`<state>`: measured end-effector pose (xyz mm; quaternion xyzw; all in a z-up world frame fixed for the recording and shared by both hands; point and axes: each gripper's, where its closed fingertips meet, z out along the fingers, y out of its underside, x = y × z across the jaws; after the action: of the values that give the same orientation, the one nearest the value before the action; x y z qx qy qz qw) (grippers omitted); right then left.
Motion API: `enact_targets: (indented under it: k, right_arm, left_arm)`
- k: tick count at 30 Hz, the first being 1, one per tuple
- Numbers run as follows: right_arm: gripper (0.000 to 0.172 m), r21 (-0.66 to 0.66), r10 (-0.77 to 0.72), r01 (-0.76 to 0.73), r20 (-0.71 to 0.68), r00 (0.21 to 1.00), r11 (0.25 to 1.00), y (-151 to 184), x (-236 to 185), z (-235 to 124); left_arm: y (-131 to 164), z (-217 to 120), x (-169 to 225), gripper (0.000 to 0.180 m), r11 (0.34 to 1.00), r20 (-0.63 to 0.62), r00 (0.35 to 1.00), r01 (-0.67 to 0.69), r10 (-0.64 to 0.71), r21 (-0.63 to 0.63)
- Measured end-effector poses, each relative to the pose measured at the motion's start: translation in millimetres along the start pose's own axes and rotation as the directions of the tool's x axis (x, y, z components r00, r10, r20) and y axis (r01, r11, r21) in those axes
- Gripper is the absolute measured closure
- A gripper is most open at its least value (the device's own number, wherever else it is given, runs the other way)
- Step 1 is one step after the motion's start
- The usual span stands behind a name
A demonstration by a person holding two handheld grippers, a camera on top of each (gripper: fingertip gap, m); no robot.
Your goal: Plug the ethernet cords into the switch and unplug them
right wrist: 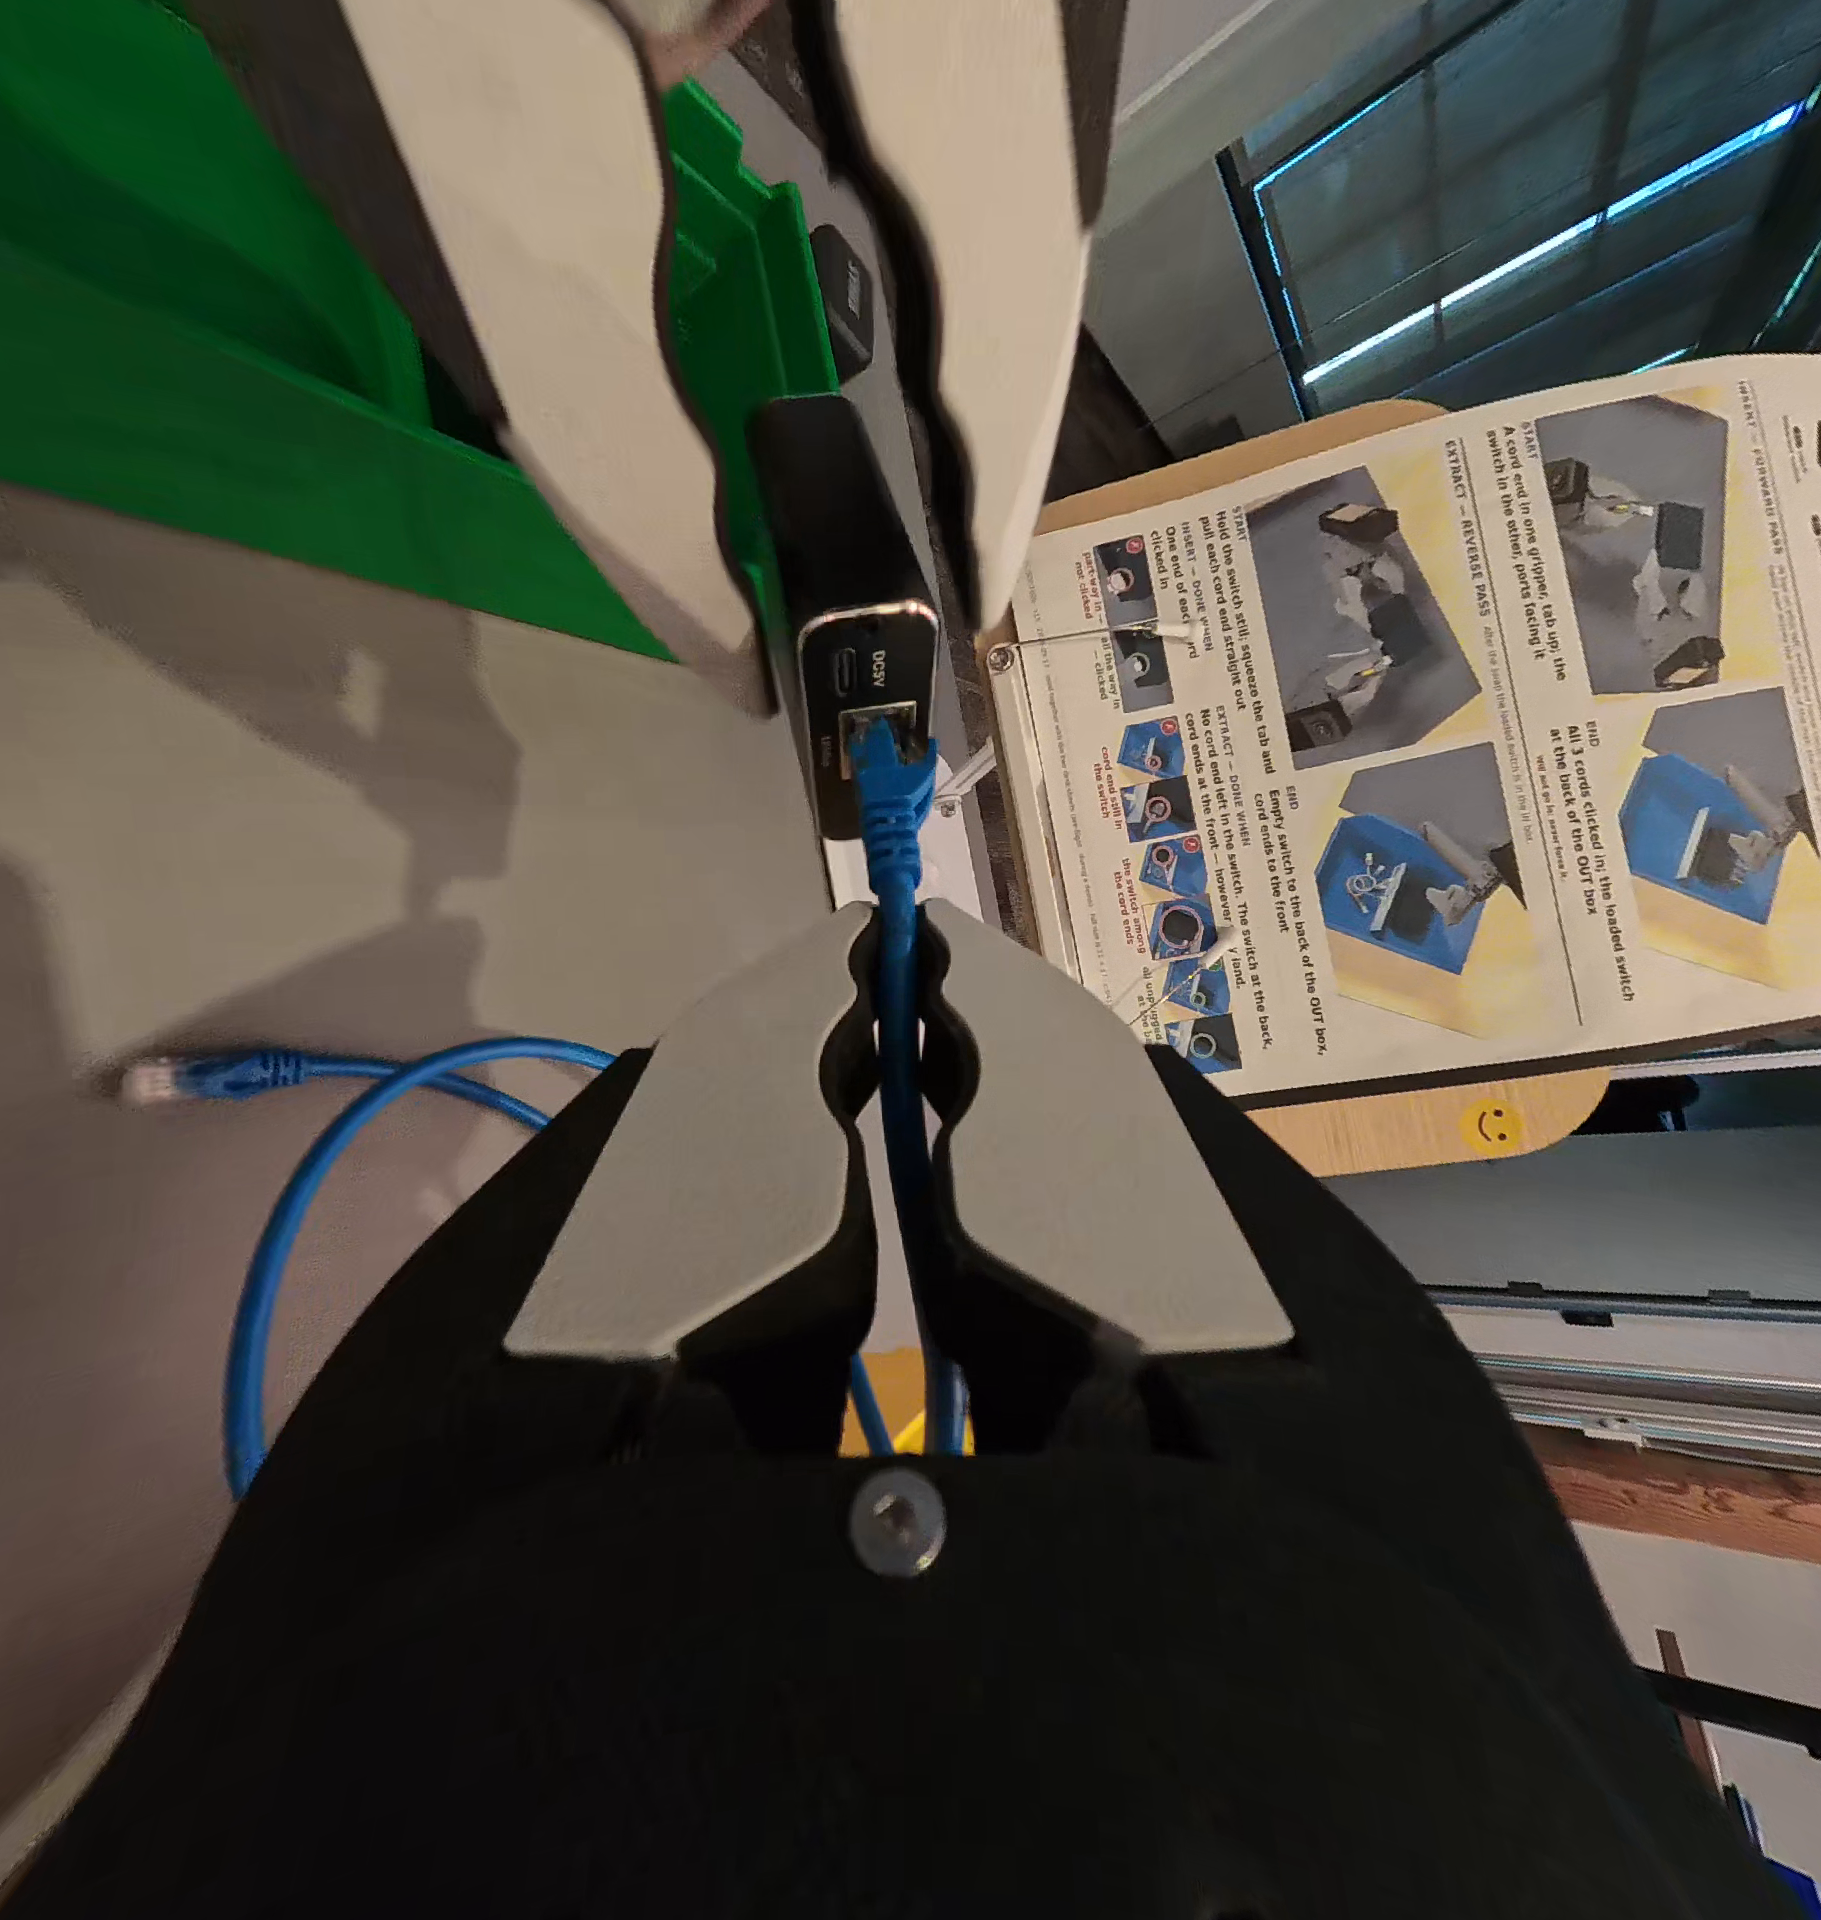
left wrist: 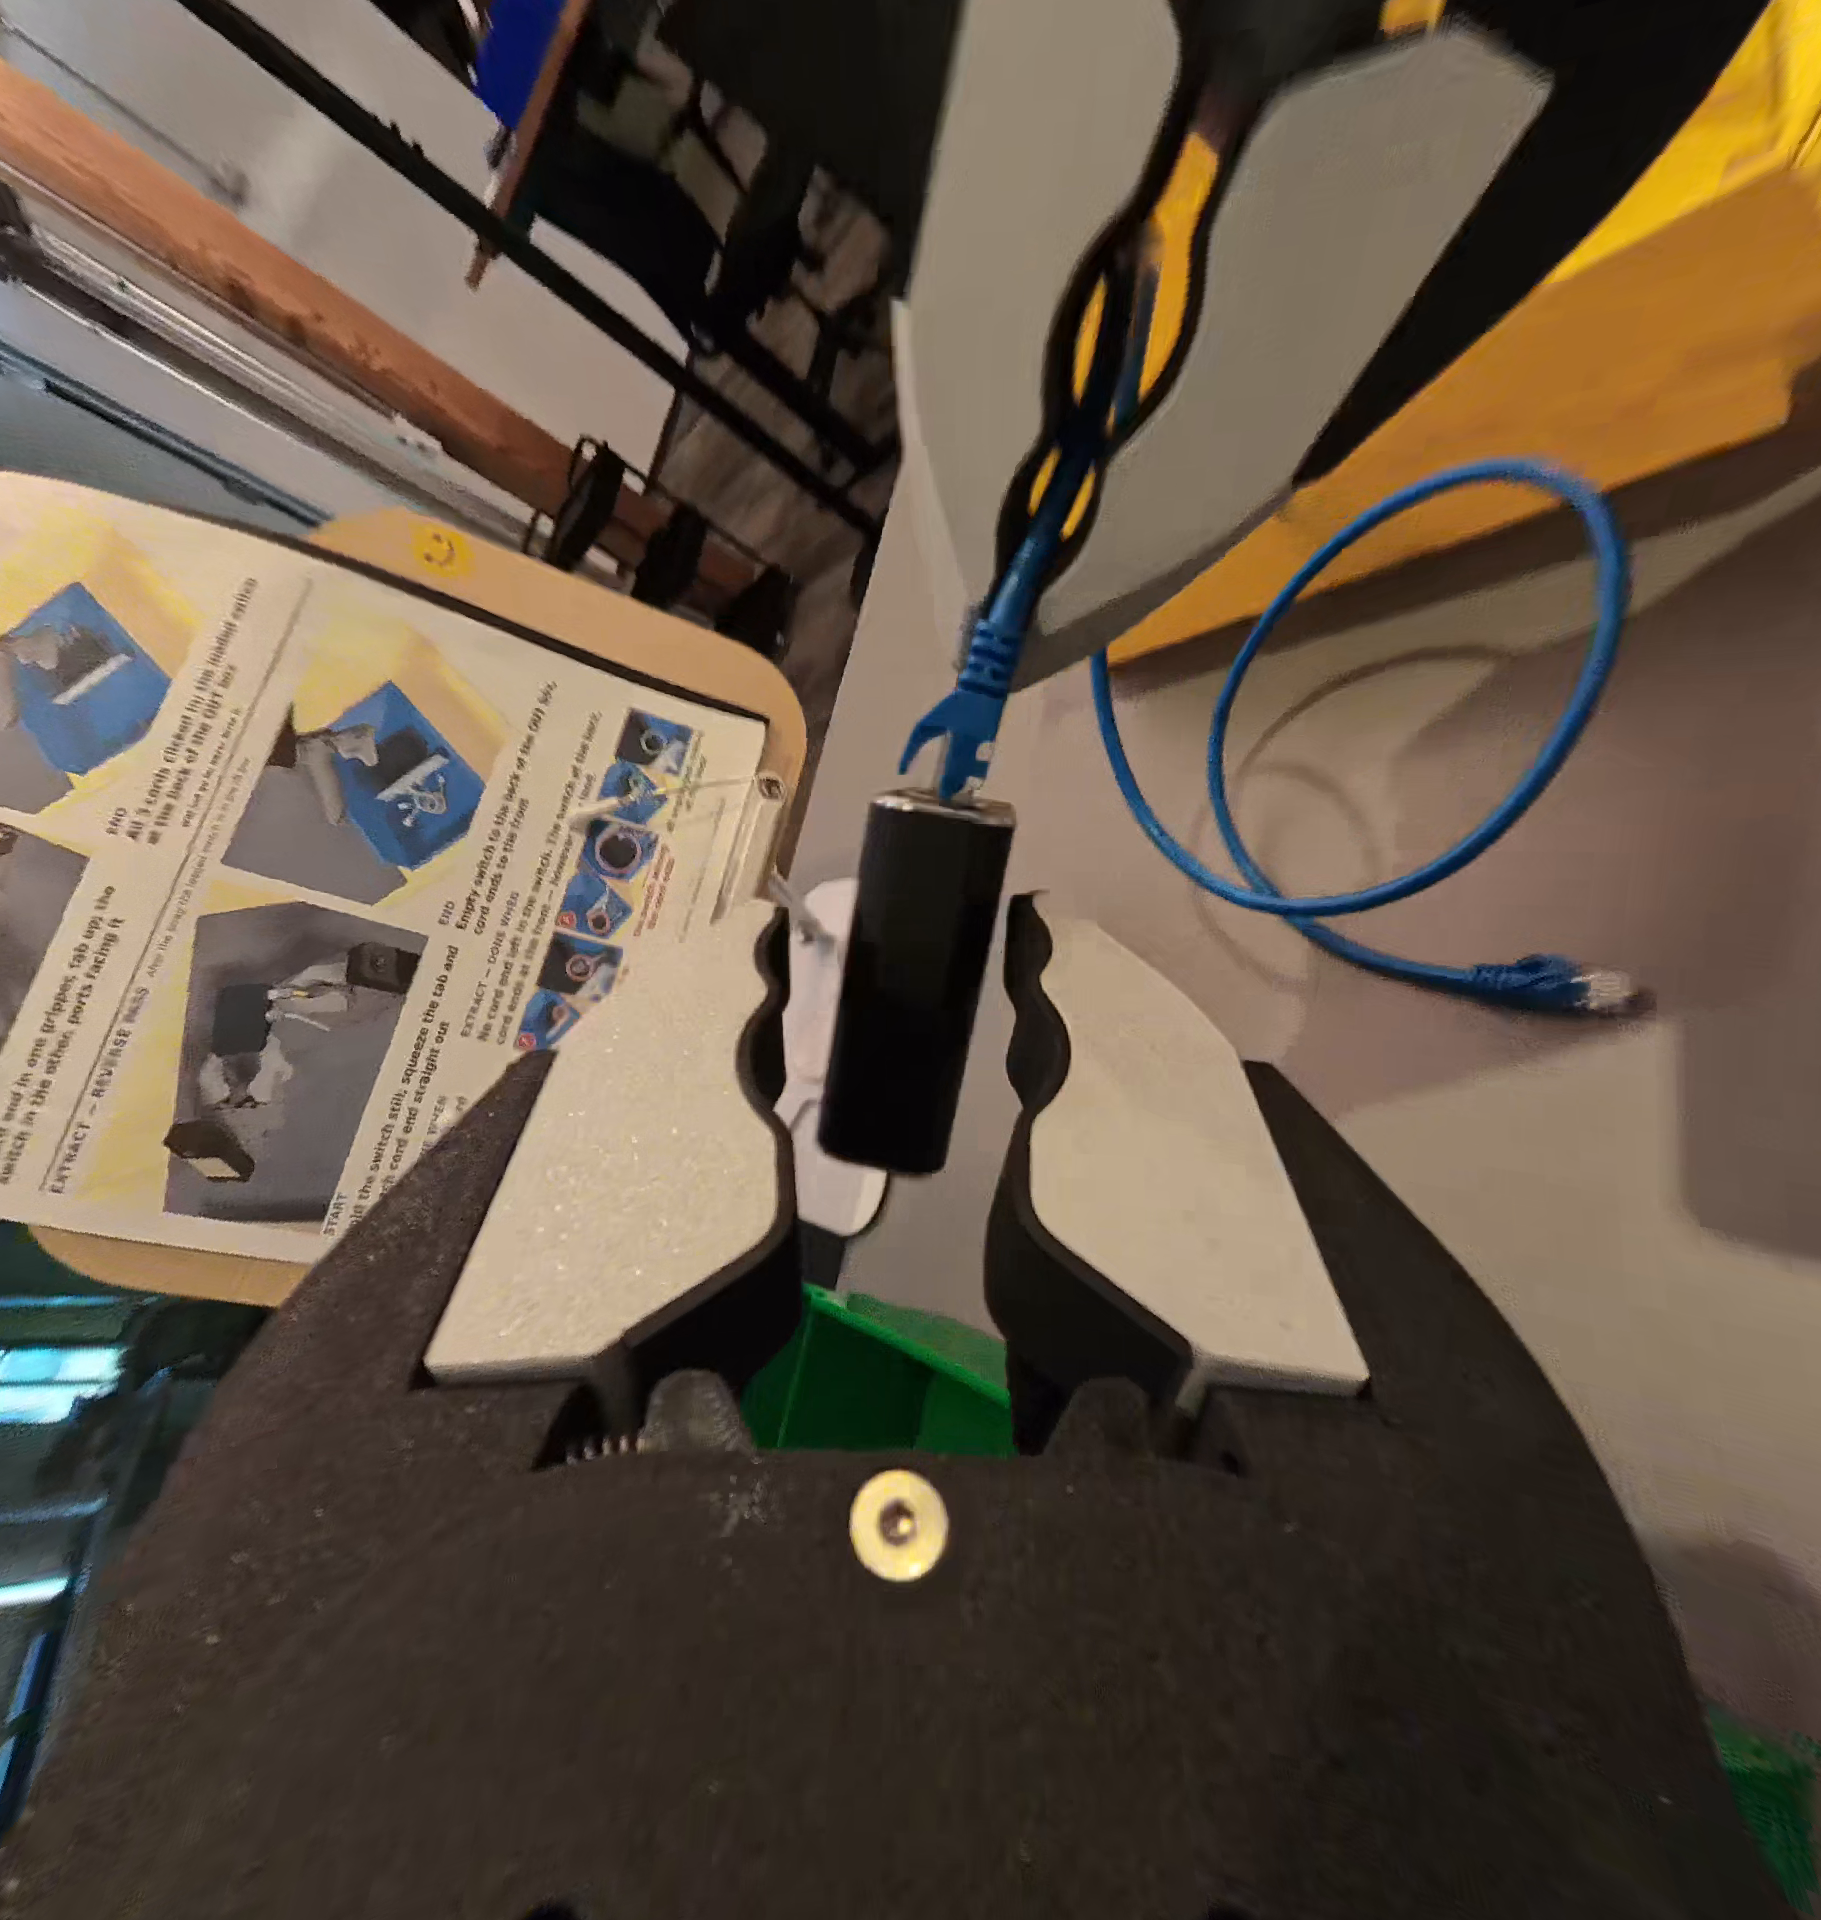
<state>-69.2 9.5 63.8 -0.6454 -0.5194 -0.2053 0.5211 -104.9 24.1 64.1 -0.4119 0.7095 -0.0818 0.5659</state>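
The black switch (left wrist: 911, 987) stands between my left gripper's (left wrist: 898, 914) pads. A gap shows on each side, so the pads do not press it and the left gripper is open. The blue ethernet cord's plug (left wrist: 973, 717) sits in the port on the switch's end face (right wrist: 864, 675). My right gripper (right wrist: 895, 914) is shut on the blue cord (right wrist: 890, 831) just behind the plug's boot. In the left wrist view it reaches in from above (left wrist: 1051, 520). The cord loops over the table (left wrist: 1405, 675), and its free plug (right wrist: 189, 1075) lies there. The left fingers (right wrist: 594, 364) flank the switch in the right wrist view.
A printed instruction sheet on a wooden board (left wrist: 262, 883) stands beside the switch and also shows in the right wrist view (right wrist: 1405, 727). A green bin (right wrist: 210, 364) sits behind the left gripper. A yellow box (left wrist: 1664, 312) lies behind the right gripper. The table is grey (right wrist: 262, 779). About 5 centimetres separates my left fingertips from my right.
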Motion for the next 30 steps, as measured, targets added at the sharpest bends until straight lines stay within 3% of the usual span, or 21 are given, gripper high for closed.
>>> enact_targets:
  k: [3,13,17,18,22,24,30]
  right_arm:
    - [0.168,-0.002,-0.015,0.015,-0.013,1.000,1.000,-2,1,-2]
    - [0.167,-0.032,-0.068,0.065,-0.085,0.994,0.997,0,7,-6]
    - [0.164,0.081,-0.075,0.084,-0.107,0.991,0.993,-14,9,-17]
    - [0.153,0.127,-0.077,0.094,-0.129,0.989,0.987,-20,12,-21]
    - [0.149,0.204,-0.143,0.181,-0.186,0.972,0.962,-31,13,-37]
    - [0.155,0.185,-0.194,0.227,-0.181,0.964,0.956,-30,8,-40]
    - [0.152,0.131,-0.284,0.312,-0.197,0.938,0.941,-33,5,-47]
  left_arm:
    - [9,14,3,0.149,0.995,0.034,0.997,-0.064,0.066,-0.071]
    - [5,26,-8,0.154,0.987,0.172,0.972,-0.151,0.159,-0.058]
    - [-6,18,-17,0.155,0.964,0.270,0.926,-0.262,0.264,-0.046]
    - [-10,15,-17,0.155,0.960,0.282,0.919,-0.277,0.275,-0.034]
    - [-18,10,-17,0.155,0.954,0.294,0.910,-0.298,0.293,-0.030]
    - [-22,9,-15,0.155,0.949,0.295,0.905,-0.314,0.307,-0.025]
    - [-31,8,-9,0.155,0.934,0.287,0.892,-0.355,0.350,-0.036]
